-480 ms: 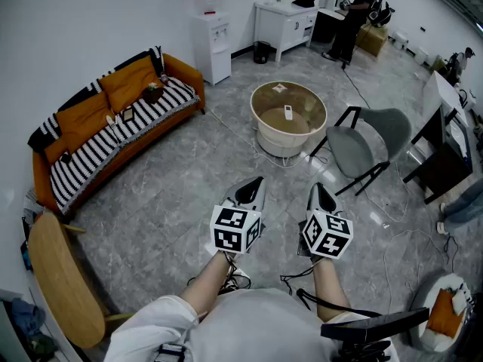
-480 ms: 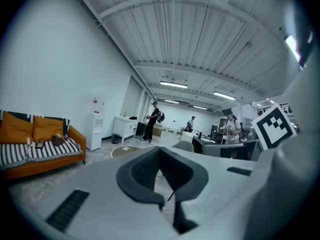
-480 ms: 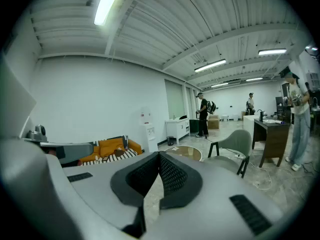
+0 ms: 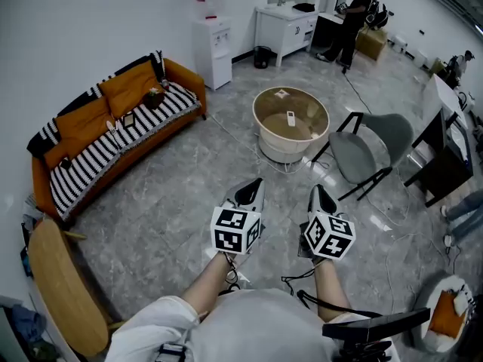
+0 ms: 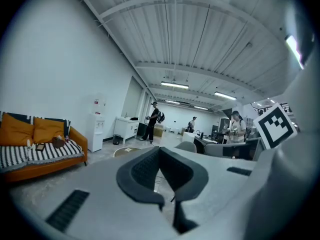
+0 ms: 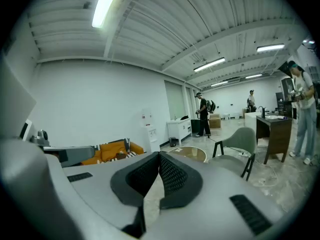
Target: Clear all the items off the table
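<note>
A round glass-topped coffee table (image 4: 266,130) stands on the grey floor ahead of me, with a white remote (image 4: 290,118) and a small pale item (image 4: 281,93) lying on it. The table shows small beyond the jaws as the table (image 5: 126,151) and the table (image 6: 189,153). My left gripper (image 4: 256,181) and right gripper (image 4: 316,188) are held side by side at waist height, well short of the table. Both are shut with nothing between the pads.
A grey folding chair (image 4: 370,149) stands right of the table. An orange sofa (image 4: 98,138) with a striped throw lines the left wall, small items lying on it. A water dispenser (image 4: 213,47), a white cabinet (image 4: 283,25) and a person (image 4: 353,17) are at the back. Cables (image 4: 400,217) trail over the floor.
The view has shifted slightly; the table and chair sit a little lower and further right in the head view. Both grippers keep their place and stay shut.
</note>
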`<state>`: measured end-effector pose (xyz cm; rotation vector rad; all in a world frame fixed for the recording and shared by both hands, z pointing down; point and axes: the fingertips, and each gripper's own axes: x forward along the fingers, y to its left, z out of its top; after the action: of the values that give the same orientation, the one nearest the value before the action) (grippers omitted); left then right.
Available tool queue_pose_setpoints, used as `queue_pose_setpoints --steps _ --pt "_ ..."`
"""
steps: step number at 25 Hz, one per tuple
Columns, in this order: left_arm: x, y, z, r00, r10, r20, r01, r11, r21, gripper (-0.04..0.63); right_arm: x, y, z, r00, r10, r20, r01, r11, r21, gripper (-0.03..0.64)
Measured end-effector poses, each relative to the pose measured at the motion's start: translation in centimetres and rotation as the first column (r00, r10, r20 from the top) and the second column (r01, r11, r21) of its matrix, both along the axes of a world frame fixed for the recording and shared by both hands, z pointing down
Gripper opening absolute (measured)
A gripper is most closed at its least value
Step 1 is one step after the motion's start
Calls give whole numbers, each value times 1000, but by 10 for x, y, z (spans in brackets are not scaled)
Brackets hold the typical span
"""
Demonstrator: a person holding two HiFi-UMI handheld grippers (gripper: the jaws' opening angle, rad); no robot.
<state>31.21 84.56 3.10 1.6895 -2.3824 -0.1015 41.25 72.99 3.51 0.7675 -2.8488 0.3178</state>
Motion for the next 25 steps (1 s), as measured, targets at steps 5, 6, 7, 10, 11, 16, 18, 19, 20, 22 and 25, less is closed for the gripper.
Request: queue_pose_setpoints --steps 5,6,7,10,11,16,18,19,20,22,25 --pt "-11 -2 3 1000 28 4 -28 1000 -8 8 -13 1 5 1000 14 -5 -14 999 -29 23" --pt "-12 -1 5 999 34 2 -34 999 -12 8 -14 2 7 1000 19 -8 -19 999 -33 23" --pt "-13 -1 8 999 38 -1 -38 999 -16 8 -15 3 10 1000 22 -10 -23 999 -37 23" --pt "-18 -2 16 999 42 -15 -42 999 -25 8 -19 5 16 999 33 -14 -34 998 -46 23" --pt "-20 -3 18 999 44 -18 -45 999 -29 8 -20 4 17 999 38 -15 -39 998 -51 23" --pt "-32 -14 18 999 46 1 -46 998 -35 8 -29 -12 18 998 60 -10 -61 996 -61 23" --pt "-41 -24 20 999 39 -4 -39 999 -31 8 -36 -21 21 998 59 -2 -59 996 -73 23" --pt "-45 -30 21 999 36 -8 -37 999 -31 8 -41 -26 22 998 56 1 -56 995 -82 23" --pt "-49 -36 22 999 35 -10 -35 999 -32 8 -46 -32 24 999 54 1 -54 994 -91 23" --pt "-57 -52 24 999 34 -12 -34 999 -37 8 -56 -49 25 999 51 -2 -51 993 -102 23" --pt "-75 -77 24 1000 22 -12 -22 999 -42 8 -74 -77 23 999 44 -2 -44 993 -106 23"
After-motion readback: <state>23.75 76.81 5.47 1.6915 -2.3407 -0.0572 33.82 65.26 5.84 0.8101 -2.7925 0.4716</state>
